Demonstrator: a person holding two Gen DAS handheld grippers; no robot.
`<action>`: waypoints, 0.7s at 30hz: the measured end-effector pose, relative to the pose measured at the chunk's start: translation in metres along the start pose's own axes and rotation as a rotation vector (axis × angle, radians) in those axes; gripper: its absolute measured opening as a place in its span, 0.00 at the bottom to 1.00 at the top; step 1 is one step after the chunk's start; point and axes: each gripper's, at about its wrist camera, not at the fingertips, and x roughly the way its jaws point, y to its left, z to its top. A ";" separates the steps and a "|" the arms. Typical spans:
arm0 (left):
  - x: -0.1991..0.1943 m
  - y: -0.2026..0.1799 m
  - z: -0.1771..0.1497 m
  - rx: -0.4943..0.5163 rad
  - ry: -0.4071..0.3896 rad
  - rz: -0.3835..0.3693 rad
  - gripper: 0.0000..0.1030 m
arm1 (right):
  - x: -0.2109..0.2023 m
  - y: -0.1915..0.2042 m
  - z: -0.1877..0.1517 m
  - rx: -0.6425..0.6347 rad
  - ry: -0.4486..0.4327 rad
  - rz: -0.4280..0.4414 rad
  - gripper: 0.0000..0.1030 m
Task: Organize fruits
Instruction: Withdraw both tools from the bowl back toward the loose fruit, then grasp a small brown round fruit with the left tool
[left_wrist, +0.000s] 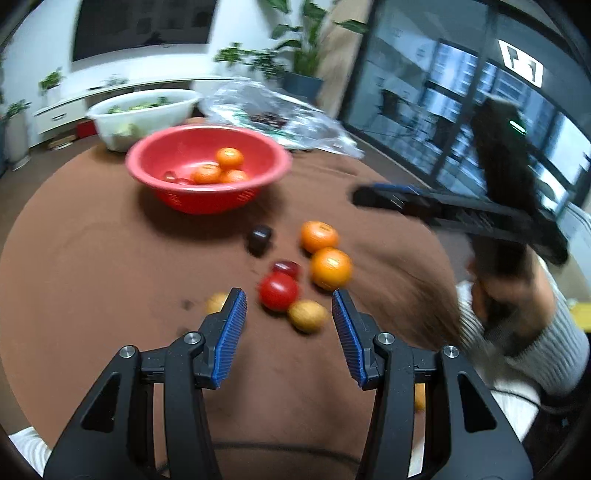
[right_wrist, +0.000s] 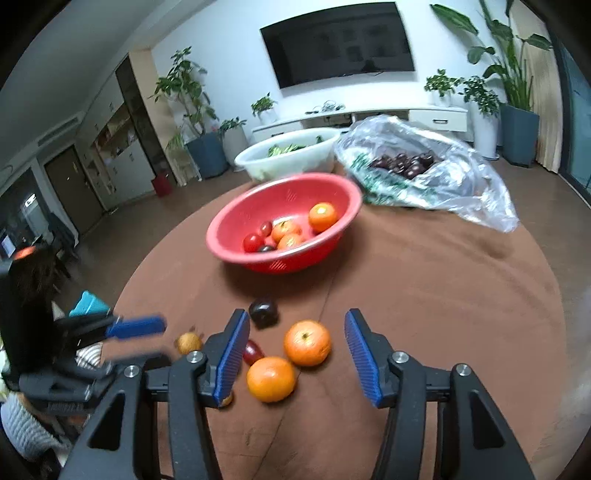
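In the right wrist view, a red bowl (right_wrist: 266, 203) on the brown table holds oranges and small tomatoes. Loose on the cloth lie two oranges (right_wrist: 307, 342) (right_wrist: 271, 378), a dark plum (right_wrist: 263, 313), a small red tomato (right_wrist: 253, 352) and a yellow-brown fruit (right_wrist: 189, 342). My right gripper (right_wrist: 297, 317) hangs open above the oranges, with nothing between its pads. In the left wrist view, my left gripper (left_wrist: 289, 299) is open just short of a red tomato (left_wrist: 279, 291) and a yellow-brown fruit (left_wrist: 307, 315), touching neither. The red bowl (left_wrist: 147, 155) stands farther back.
A white basin (right_wrist: 258, 166) of greens and a plastic bag (right_wrist: 461, 192) of dark fruit stand behind the bowl. The round table's edge curves close on both sides. A grey sleeve (left_wrist: 546, 350) and the blurred right gripper (left_wrist: 369, 195) are at the right of the left wrist view.
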 end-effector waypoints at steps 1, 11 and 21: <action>-0.003 -0.006 -0.005 0.024 0.007 -0.028 0.45 | -0.001 -0.002 0.001 0.006 -0.002 0.000 0.57; -0.003 -0.062 -0.044 0.197 0.116 -0.199 0.45 | -0.002 -0.006 -0.001 0.024 -0.009 0.004 0.58; 0.016 -0.098 -0.066 0.277 0.163 -0.195 0.45 | -0.003 0.000 -0.005 0.005 0.005 0.006 0.61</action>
